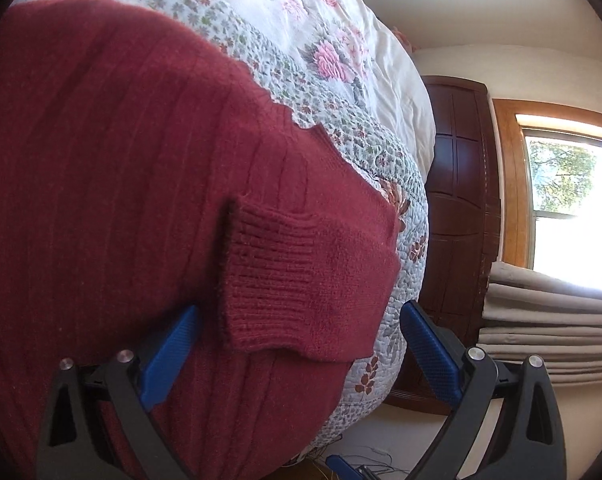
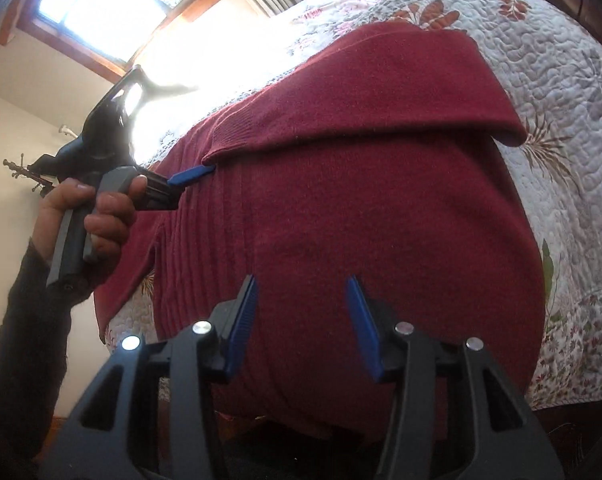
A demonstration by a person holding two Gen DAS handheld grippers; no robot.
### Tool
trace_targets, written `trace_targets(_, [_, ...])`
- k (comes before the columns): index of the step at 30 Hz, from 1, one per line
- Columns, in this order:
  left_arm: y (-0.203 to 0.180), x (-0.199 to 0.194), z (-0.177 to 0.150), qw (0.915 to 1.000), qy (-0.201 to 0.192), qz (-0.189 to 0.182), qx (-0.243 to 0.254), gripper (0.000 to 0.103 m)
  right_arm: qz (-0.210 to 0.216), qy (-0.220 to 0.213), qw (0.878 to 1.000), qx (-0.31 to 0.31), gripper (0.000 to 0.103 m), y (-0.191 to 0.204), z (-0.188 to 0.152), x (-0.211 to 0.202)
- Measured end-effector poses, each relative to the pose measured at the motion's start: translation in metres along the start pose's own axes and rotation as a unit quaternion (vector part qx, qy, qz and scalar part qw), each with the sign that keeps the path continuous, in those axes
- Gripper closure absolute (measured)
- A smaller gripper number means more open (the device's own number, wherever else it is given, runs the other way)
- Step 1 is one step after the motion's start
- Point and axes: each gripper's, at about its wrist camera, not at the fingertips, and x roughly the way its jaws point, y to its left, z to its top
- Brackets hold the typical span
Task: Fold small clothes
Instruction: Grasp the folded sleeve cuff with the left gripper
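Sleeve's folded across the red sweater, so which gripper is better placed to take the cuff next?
Left, probably. The left gripper is open with the cuff between its fingers; the right gripper hangs open over the sweater body.

Dark red sweater point(image 1: 121, 168), floral quilt point(image 1: 341, 148)

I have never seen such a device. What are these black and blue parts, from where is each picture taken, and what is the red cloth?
Each picture comes from a camera on a hand-held gripper, looking along its blue fingers. A person holds one in each hand; the right view shows the hand gripping the left gripper.

A dark red sweater lies on a flowered quilt, one sleeve folded across it. The left gripper is open around the cuff. The right gripper is open over the sweater, holding nothing.
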Motion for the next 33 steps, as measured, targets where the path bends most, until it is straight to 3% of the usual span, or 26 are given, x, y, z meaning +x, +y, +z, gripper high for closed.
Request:
trace_targets(2, [-0.005,0.004,0.004,0.9996,0.016,0.019,0.011,0.033,0.005,0.002,1.000,0.001,0.056,0.004,-0.003,0.000])
trace_targets(3, [-0.005,0.007,0.005,0.9991,0.030,0.029,0.013,0.066,0.008,-0.001,1.000,0.000,0.056,0.007,-0.003,-0.001])
trace_targets(4, [-0.005,0.008,0.006,0.9986,0.036,0.036,0.013,0.076,0.011,-0.005,1.000,-0.002,0.055,0.011,0.000,-0.001])
trace_targets(5, [-0.004,0.008,0.006,0.9982,0.035,0.047,0.015,0.078,0.013,-0.010,1.000,-0.003,0.055,0.015,0.001,-0.003])
trace_targets(7, [-0.002,0.004,0.006,0.9973,0.029,0.064,0.023,0.093,0.017,-0.020,1.000,-0.005,0.055,0.022,0.005,-0.007])
trace_targets(14, [-0.040,-0.042,0.005,0.9954,-0.014,0.032,0.090,0.095,0.010,-0.034,0.999,0.003,0.054,0.018,0.010,-0.018])
trace_targets(18, [-0.072,-0.092,0.001,0.9873,-0.053,0.012,0.149,0.095,0.006,-0.028,0.999,0.020,0.054,0.010,0.007,-0.018])
trace_targets(21, [-0.075,-0.127,0.002,0.9810,-0.083,0.014,0.175,0.095,0.004,-0.029,0.999,0.025,0.054,0.010,0.010,-0.018])
trace_targets(26, [-0.032,-0.154,0.023,0.9812,-0.104,0.050,0.155,0.095,0.002,-0.021,1.000,0.023,0.054,0.008,0.009,-0.014])
trace_targets(33, [0.049,-0.130,0.033,0.9891,-0.080,0.078,0.096,0.095,0.001,-0.010,1.000,0.022,0.054,0.002,0.015,-0.006])
